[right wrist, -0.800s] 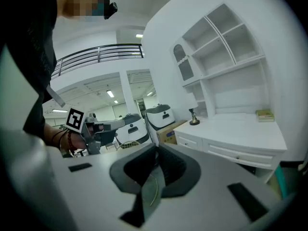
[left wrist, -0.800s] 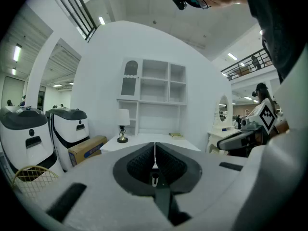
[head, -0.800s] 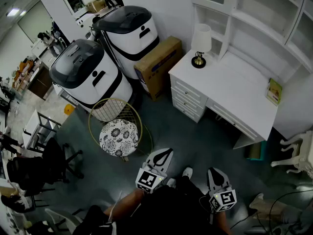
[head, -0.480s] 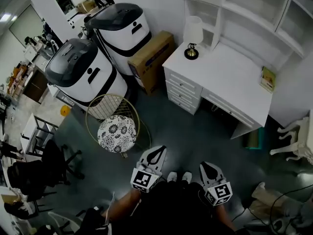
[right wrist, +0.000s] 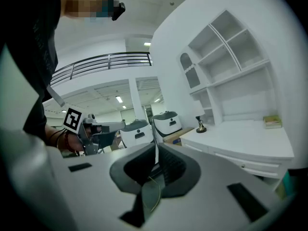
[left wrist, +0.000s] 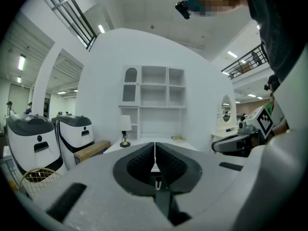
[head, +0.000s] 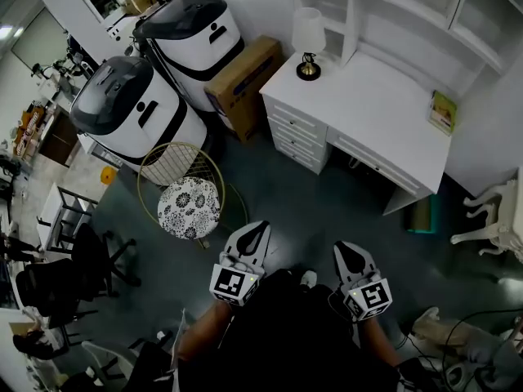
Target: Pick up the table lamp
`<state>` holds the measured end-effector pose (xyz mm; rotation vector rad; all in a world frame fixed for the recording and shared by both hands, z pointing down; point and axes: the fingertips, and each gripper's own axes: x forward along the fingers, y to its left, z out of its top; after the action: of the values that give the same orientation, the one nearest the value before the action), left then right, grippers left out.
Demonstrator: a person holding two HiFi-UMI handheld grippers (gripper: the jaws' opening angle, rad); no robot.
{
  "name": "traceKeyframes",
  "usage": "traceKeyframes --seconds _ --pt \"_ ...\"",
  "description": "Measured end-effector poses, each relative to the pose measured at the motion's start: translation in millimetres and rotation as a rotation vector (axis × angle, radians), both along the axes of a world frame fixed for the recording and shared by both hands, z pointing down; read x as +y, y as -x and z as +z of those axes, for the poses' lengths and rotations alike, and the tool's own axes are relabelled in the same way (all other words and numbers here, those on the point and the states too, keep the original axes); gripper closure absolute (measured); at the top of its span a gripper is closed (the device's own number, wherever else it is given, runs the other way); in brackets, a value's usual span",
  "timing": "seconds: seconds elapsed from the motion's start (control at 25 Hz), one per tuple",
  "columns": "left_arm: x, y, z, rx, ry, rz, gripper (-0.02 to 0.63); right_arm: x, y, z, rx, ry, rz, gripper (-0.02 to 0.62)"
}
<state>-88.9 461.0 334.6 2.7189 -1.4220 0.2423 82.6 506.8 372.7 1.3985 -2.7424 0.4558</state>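
The table lamp point(head: 308, 33), with a white shade on a dark and brass base, stands at the far left corner of the white desk point(head: 372, 113). It also shows small and far off in the left gripper view point(left wrist: 125, 129) and the right gripper view point(right wrist: 200, 127). My left gripper point(head: 260, 228) and right gripper point(head: 341, 248) are held close to the body over the dark floor, well short of the desk. In their own views the left gripper point(left wrist: 155, 144) and the right gripper point(right wrist: 155, 147) each have jaws meeting, with nothing between them.
Two large white and black machines point(head: 135, 109) and a cardboard box point(head: 243, 76) stand left of the desk. A round patterned stool point(head: 189, 207) in a gold wire frame sits on the floor ahead left. A green book point(head: 442, 111) lies on the desk, white shelves above it.
The desk and lamp have slid up and left in the head view as the person shifted. Both grippers stay low by the body with jaws shut.
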Motion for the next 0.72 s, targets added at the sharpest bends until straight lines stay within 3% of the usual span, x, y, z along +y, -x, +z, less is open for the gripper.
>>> traceKeyframes --seconds 0.4,0.72 --pt "-1.1 -1.1 7.3 -0.001 0.001 -0.090 0.588 -17.4 -12.6 1.2 0.023 0.004 -0.039 0.557" --pt "-48.4 -8.5 19.9 0.018 0.016 -0.072 0.588 -59.4 -5.3 10.1 -0.043 0.061 -0.052 0.555"
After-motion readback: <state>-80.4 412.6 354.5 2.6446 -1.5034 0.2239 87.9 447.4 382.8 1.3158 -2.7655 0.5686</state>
